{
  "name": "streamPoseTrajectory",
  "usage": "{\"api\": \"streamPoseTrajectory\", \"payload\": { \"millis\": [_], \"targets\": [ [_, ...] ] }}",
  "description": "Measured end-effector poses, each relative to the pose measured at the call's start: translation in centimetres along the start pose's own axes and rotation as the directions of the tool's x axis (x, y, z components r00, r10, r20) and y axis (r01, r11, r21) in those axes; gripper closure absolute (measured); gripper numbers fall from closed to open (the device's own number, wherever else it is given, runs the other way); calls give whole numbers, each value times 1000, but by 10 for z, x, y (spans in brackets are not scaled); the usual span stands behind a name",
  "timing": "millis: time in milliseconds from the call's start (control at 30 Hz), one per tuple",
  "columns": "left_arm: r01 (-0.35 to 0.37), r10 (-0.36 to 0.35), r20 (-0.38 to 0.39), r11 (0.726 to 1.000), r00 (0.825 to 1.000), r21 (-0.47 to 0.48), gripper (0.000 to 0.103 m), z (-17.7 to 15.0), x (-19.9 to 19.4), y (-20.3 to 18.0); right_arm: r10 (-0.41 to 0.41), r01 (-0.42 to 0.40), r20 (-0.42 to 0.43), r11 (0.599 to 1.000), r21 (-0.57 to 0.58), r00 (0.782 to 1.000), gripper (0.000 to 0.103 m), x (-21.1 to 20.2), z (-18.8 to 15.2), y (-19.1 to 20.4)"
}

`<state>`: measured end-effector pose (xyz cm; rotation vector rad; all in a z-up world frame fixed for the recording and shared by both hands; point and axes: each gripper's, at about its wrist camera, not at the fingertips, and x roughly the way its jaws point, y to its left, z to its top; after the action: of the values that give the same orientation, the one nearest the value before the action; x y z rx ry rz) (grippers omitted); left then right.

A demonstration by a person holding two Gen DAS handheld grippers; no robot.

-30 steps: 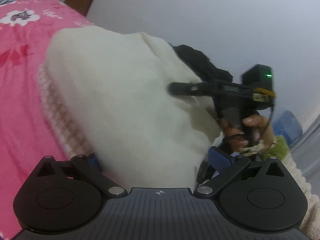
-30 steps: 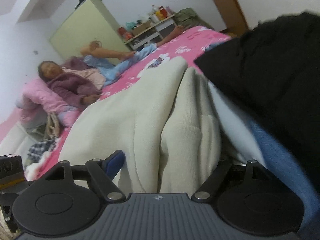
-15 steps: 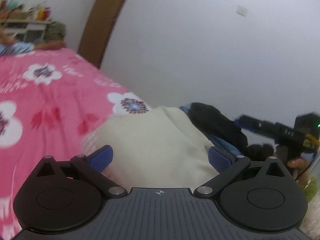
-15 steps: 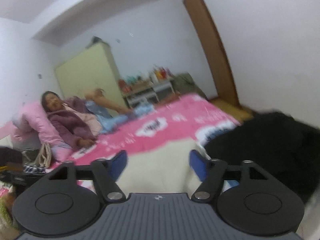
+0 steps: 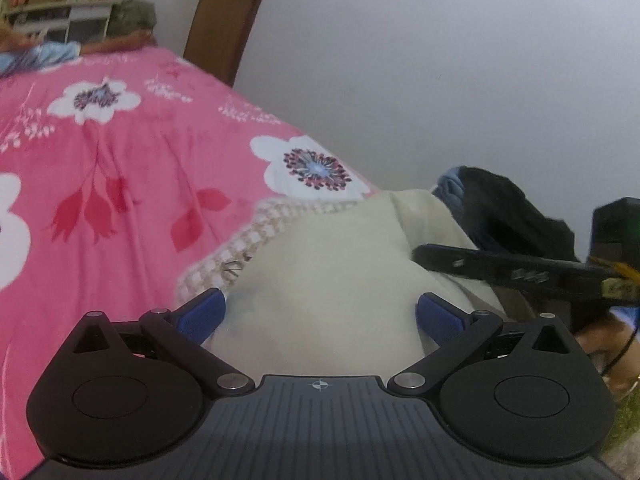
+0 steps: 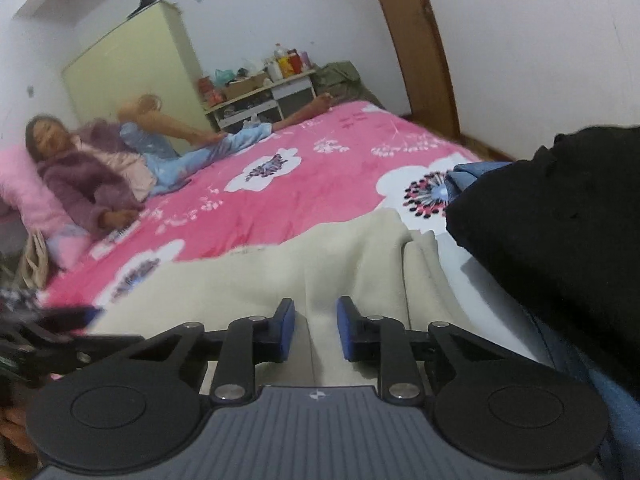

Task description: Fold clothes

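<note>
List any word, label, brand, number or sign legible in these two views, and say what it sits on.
No text can be read in either view.
Left claw housing: a small crosshair mark only, no letters.
Right claw housing: a small emblem, too small to read.
Yellow sticker on the right claw body, seen in the left wrist view: print too blurred to read.
Bottles on the shelf: labels too small and blurred.

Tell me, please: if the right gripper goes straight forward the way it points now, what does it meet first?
Most likely the cream garment: a raised fold of it lies between the fingers of the right gripper. Depth is unclear.
</note>
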<state>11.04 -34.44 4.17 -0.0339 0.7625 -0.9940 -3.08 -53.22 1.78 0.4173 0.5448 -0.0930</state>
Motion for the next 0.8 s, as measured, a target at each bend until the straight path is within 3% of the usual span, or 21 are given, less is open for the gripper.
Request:
{"api": "streamPoseTrajectory", "payload": {
  "millis": [67,167,233,333,567,667,700,800],
  "targets": [
    [-14,14,52,1000,999,-6,2,0,-14,0,26,-27,52,999,20,998,77,-16,9,-4],
    [-8,8,117,1000,993,4,1,0,-32,-2,16,-18,61,999,33,998,77,-15,17,-5],
    [9,-8,120,1000,993,-3,1,0,-36,-3,7,-9,61,999,40,998,80,-12,22,-5],
    [18,-18,113,1000,993,2,1,-2,-42,-3,-8,5,60,999,51,998,101,-8,29,-6],
    [71,-99,134,977,986,200,1,-15,-59,-23,-19,17,36,999,47,999,99,7,43,-3],
    [59,-87,107,969,990,239,1,-23,-59,-29,-168,168,-35,986,-4,985,103,34,36,-14],
    [59,-86,103,970,991,237,1,-26,-62,-28,-191,191,-29,982,2,981,103,33,32,-21],
    [53,-78,100,971,992,231,1,-35,-76,-16,-138,131,63,985,111,988,103,-12,20,-26]
  ]
}}
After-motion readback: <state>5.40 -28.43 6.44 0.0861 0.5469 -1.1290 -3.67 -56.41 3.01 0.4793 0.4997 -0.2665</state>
